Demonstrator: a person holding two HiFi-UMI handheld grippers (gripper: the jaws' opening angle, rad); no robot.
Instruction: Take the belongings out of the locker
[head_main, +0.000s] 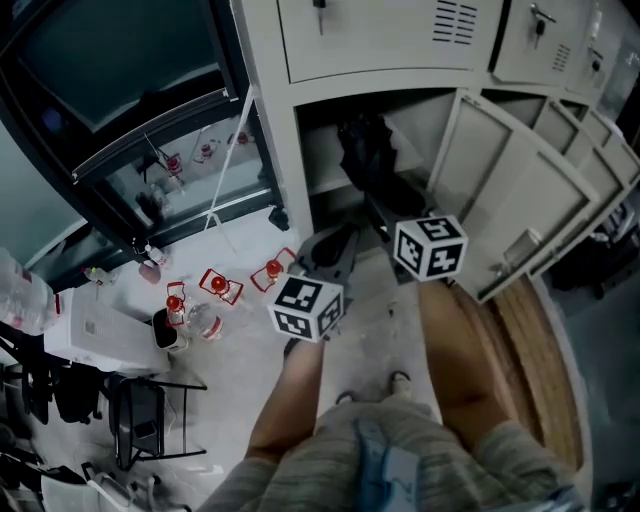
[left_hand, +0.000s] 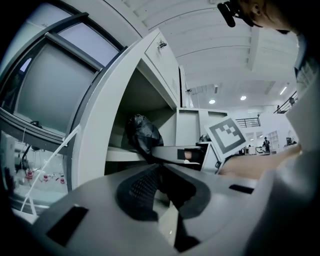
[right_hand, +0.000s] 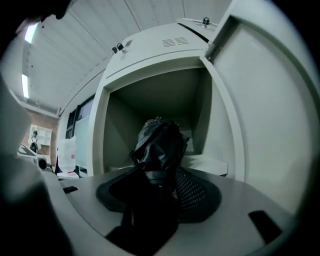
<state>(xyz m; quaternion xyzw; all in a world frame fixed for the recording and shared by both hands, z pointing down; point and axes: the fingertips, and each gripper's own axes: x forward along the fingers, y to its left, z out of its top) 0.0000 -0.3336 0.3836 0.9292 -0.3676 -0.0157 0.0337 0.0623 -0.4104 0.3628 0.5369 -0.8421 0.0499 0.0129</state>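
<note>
Right gripper view only: gripped bag (black)

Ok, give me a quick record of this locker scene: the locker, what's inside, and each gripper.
locker: one compartment open
door: swung out to the right in the head view
contents: black bag, inside the open compartment
right gripper: closed on the black bag
left gripper: jaws together, nothing between them, outside the locker

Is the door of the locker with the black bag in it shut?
No, the locker door stands swung wide open, leaving the black bag in plain sight inside.
</note>
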